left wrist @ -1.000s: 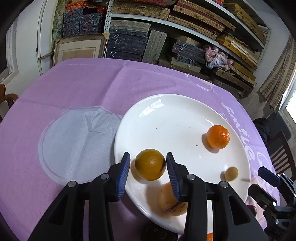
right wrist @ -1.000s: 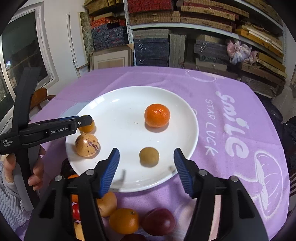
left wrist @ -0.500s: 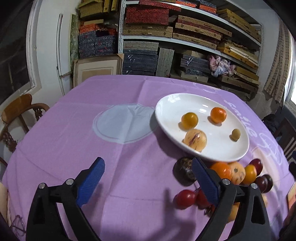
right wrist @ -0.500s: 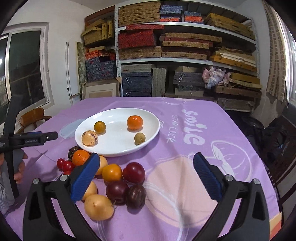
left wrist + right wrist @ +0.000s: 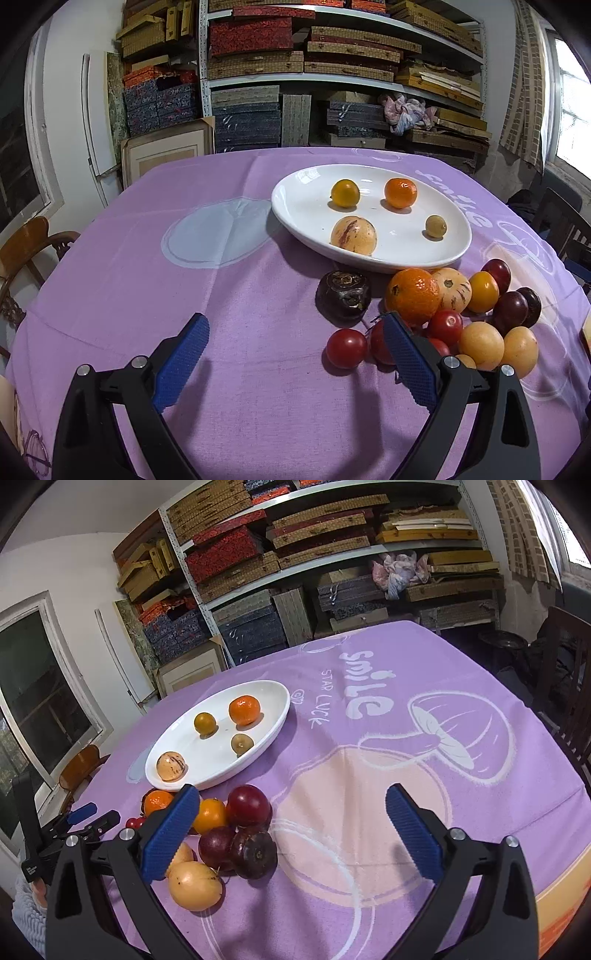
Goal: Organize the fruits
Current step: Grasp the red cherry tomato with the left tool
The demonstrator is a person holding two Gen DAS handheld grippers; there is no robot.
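Note:
A white oval plate point(image 5: 295, 206) point(image 5: 273, 716) on the purple cloth holds a tangerine point(image 5: 400, 192) point(image 5: 243, 710), a small yellow-orange fruit point(image 5: 344, 192) point(image 5: 205, 722), a striped pale melon-like fruit point(image 5: 353, 235) point(image 5: 170, 766) and a small tan fruit point(image 5: 436, 226) point(image 5: 242, 743). In front of the plate lies a heap of loose fruit point(image 5: 443, 310) point(image 5: 221, 830): oranges, dark plums, red tomatoes, pale yellow fruits. My left gripper point(image 5: 295, 338) hangs open over bare cloth, left of the heap. My right gripper point(image 5: 293, 808) hangs open to the heap's right, nothing between its fingers.
Shelves stacked with boxes point(image 5: 332, 55) fill the back wall. A wooden chair point(image 5: 26, 243) stands at the table's left, a dark chair point(image 5: 565, 672) at its right. A pale round patch point(image 5: 218, 236) marks the cloth left of the plate. A sleeve point(image 5: 26, 912) shows at lower left.
Both grippers opened wide, let go of the yellow-orange fruit and the small tan fruit on the plate, and pulled back from it toward the table's near edge.

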